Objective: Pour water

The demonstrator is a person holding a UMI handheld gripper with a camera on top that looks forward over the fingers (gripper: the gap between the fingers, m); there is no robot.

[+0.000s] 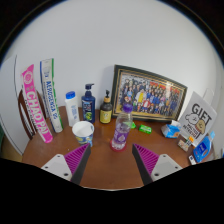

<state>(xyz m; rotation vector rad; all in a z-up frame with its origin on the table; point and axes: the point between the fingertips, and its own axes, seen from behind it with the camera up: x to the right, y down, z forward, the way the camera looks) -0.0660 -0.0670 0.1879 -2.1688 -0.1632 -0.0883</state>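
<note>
You are holding the gripper [112, 163] level above the table [110, 170], fingers spread wide and released, facing a clear cup [121, 131] just ahead.

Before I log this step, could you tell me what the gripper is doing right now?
Gripper: open, holding nothing; the clear cup stands just ahead of its fingers.

Around the framed photo [147, 98] on my table [110, 165] I count one white cup [83, 130], one clear glass [122, 130], three bottles [88, 103] and two tall boxes [40, 100] to its left.
</note>
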